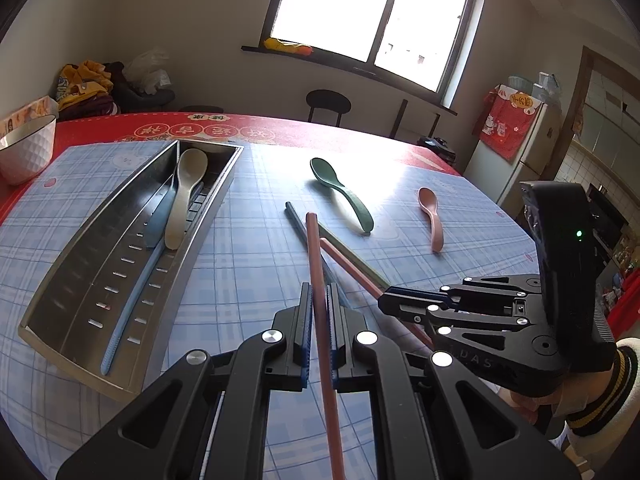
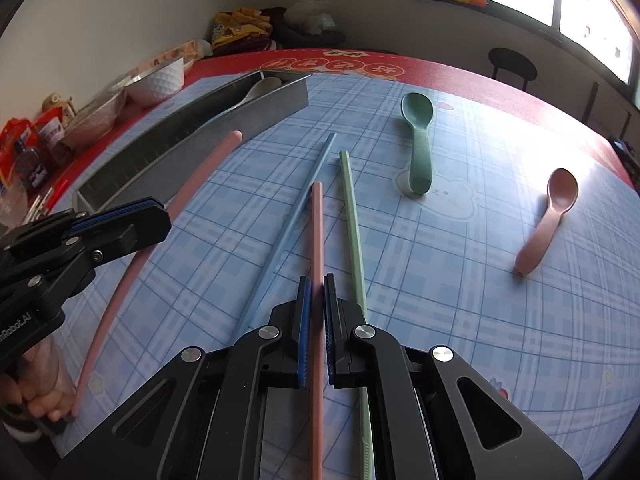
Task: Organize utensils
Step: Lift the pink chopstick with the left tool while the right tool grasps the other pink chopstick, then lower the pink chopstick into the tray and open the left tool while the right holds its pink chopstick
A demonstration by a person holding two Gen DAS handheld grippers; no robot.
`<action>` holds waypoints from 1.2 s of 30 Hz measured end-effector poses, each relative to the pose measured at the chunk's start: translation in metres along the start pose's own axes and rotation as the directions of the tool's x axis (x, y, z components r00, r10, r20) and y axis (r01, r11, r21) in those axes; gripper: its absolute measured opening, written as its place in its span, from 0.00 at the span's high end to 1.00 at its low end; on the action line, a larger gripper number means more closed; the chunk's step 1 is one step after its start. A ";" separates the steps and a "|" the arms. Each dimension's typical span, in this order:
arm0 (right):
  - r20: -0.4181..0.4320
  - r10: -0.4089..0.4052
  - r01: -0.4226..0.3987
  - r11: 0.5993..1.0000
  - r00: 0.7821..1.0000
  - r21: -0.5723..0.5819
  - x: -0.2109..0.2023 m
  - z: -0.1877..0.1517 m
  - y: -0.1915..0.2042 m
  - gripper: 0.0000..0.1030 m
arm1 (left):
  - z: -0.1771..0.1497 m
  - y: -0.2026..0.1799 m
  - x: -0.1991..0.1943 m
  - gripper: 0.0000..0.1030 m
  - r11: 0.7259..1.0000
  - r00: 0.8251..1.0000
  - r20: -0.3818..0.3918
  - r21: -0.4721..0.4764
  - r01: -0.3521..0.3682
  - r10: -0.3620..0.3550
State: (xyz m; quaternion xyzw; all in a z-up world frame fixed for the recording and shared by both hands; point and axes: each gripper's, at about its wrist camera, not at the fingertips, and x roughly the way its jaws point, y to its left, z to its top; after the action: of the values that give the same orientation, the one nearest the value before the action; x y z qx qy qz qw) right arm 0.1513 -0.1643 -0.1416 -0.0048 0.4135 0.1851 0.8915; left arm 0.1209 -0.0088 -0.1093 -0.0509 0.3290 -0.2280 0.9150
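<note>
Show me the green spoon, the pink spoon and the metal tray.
green spoon [image 2: 418, 110]: right wrist view, on its bowl.
pink spoon [image 2: 562, 188]: right wrist view, on its bowl.
metal tray [image 1: 80, 264]: left wrist view, on its floor.

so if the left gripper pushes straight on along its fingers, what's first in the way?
Probably bare table mat: the left gripper, shut on a pink chopstick, points down at open checked surface between the metal tray and the blue chopstick. The chopstick tip would likely touch first; depth is unclear.
</note>
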 end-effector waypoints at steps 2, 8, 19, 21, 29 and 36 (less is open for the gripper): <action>0.057 0.026 -0.029 0.998 0.998 0.052 -0.011 -0.003 -0.009 0.94 | 0.000 0.000 -0.001 0.93 1.000 1.000 0.002 0.001 0.007 -0.007; 0.179 0.035 -0.075 0.973 0.983 0.220 -0.031 -0.009 -0.040 0.94 | 0.000 0.000 -0.002 0.93 1.000 1.000 0.011 0.000 0.021 -0.021; 0.173 0.070 -0.110 0.967 0.982 0.231 -0.026 -0.010 -0.044 0.94 | 0.008 0.014 -0.018 0.94 0.994 0.996 0.022 -0.068 0.091 -0.090; 0.178 0.078 -0.120 0.964 0.981 0.237 -0.026 -0.011 -0.045 0.94 | 0.014 0.017 -0.027 0.94 0.993 0.995 0.013 -0.072 0.097 -0.097; 0.190 0.099 -0.143 0.961 0.977 0.235 -0.029 -0.013 -0.048 0.94 | 0.053 0.057 -0.043 0.94 0.995 0.998 -0.030 -0.086 0.045 -0.048; 0.179 0.094 -0.135 0.964 0.979 0.231 -0.027 -0.013 -0.047 0.94 | 0.102 0.071 -0.008 0.94 0.998 0.995 -0.073 0.029 -0.061 0.063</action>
State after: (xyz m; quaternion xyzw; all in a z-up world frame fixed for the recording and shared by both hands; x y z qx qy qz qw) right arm 0.1417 -0.2190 -0.1369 0.1434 0.3565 0.1845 0.9046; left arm 0.2067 0.0521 -0.0423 -0.0200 0.3610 -0.2053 0.9094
